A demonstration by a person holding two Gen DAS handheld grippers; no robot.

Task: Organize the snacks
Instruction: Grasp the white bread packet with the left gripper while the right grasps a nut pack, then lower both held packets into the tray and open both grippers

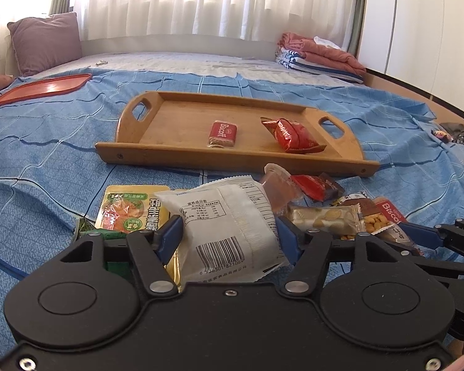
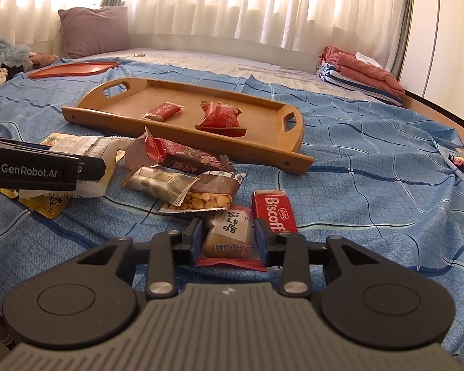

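Bed: wide, covered by a blue checked sheet (image 1: 62, 142), rumpled in places
Far strip: pale quilted mattress (image 1: 185, 61) left bare
Window: sheer white curtains (image 1: 201, 0), bright daylight behind
Pillow: mauve cushion (image 1: 45, 41) upright in the far left corner
Folded bedding: pink and striped blankets (image 1: 321, 57) stacked at the far right
Right side: white wardrobe doors (image 1: 417, 31)

Daylight through the sheer curtains (image 1: 201, 3) blows out the top of both my views (no detail there), bed (image 2: 371, 167) softly lit, faint shadows, fisheye bending edges, corners vignetted black.
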